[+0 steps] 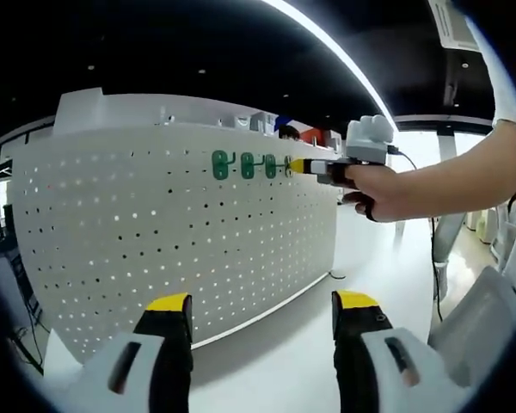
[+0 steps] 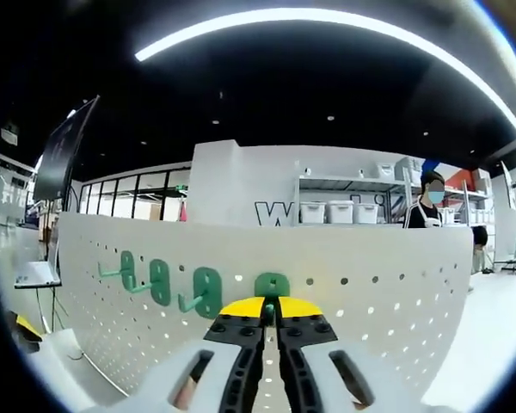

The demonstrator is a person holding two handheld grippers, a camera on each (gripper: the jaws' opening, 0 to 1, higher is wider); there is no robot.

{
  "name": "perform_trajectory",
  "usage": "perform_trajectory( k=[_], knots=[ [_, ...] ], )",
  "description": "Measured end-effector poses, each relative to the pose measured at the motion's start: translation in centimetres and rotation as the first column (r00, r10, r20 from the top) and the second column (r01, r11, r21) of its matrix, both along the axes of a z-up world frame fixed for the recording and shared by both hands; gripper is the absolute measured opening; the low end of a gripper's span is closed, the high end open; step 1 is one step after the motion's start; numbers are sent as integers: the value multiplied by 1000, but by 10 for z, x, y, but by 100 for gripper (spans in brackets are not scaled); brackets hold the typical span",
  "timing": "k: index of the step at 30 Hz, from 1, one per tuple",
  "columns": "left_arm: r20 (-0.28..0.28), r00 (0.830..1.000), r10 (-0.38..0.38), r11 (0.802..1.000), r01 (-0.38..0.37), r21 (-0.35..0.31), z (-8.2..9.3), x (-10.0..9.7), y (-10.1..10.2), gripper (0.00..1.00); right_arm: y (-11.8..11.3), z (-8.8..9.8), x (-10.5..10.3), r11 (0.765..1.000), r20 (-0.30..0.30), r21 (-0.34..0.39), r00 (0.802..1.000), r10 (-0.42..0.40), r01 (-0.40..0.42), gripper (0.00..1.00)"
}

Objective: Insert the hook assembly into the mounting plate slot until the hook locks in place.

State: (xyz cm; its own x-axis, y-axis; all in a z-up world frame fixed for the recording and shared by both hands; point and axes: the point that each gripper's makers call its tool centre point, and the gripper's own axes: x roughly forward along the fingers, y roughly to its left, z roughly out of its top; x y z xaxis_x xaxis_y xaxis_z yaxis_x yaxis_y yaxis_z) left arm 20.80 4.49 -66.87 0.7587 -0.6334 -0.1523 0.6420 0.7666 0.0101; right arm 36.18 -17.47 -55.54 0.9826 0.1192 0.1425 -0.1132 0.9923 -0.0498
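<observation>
We had the right tool [image 2: 271,303] pressed up to the white pegboard [image 2: 344,284], which served as the mounting plate, its yellow-tipped jaws closed to a thin slit on the stem of a green hook [image 2: 273,284] whose backplate sat against the board. In the left gripper view the same tool [image 1: 297,166] reached in from the right in a person's hand [image 1: 380,191], its tip at the end of the upper row. We judged this grip was chosen so the hook could be pushed straight into the holes; whether it had locked, we could not tell.

Three more green hooks [image 2: 160,281] hung in the same row beside it, apparently already seated, their arms pointing out from the board.

Our left tool [image 1: 260,315] was held low and well back from the board, jaws wide apart and holding nothing, which kept the whole row in its sight.

Beyond the board stood shelves with white storage bins [image 2: 340,212]; what they held we could not see. A person [image 2: 430,206] stood near them.
</observation>
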Motion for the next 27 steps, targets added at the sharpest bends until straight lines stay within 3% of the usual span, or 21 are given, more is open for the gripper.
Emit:
perform_trajectory(
  k=[14,17,20,24,27],
  knots=[
    [7,1000,3,1000,-3,-7,3,0,2,67,0,-2,-2,1000,-11,-3,999,30,-30,4],
    [10,1000,3,1000,-3,-8,4,0,2,68,3,-7,-4,998,-25,-37,998,57,-58,7],
    [12,1000,2,1000,-2,-5,4,1,1,68,2,-11,-7,995,-29,-58,997,75,-77,15],
    [14,1000,0,1000,0,-4,5,1,0,68,6,-15,-13,990,-30,-32,991,133,-134,38],
    [15,1000,-4,1000,4,-4,6,1,0,68,8,-18,-18,988,-34,-43,988,150,-151,48]
  ],
)
